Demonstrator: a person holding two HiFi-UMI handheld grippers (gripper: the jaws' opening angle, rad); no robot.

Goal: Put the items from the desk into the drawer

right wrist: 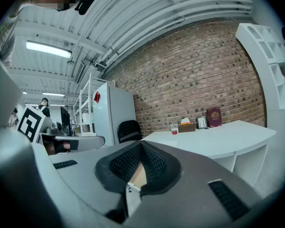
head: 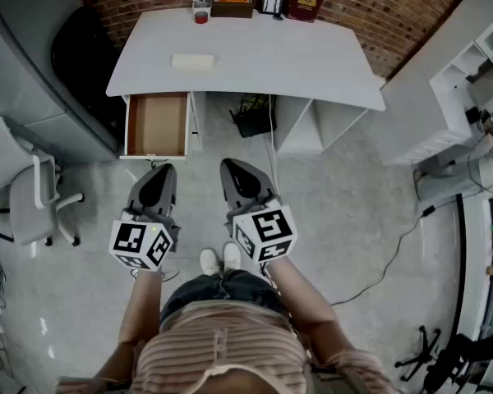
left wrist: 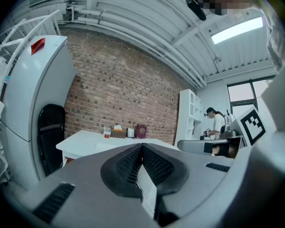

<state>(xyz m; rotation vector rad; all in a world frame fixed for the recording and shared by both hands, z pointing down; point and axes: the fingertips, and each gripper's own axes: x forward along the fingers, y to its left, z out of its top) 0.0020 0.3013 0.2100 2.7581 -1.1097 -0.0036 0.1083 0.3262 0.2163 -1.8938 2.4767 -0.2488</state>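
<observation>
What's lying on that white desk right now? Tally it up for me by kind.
cup: 1
tissue box: 1
picture frame: 1
dark red book: 1
flat white pad: 1
Total: 5 things on the desk

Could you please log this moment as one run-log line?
left gripper: shut, empty | right gripper: shut, empty | drawer: open, empty | items: on desk
</observation>
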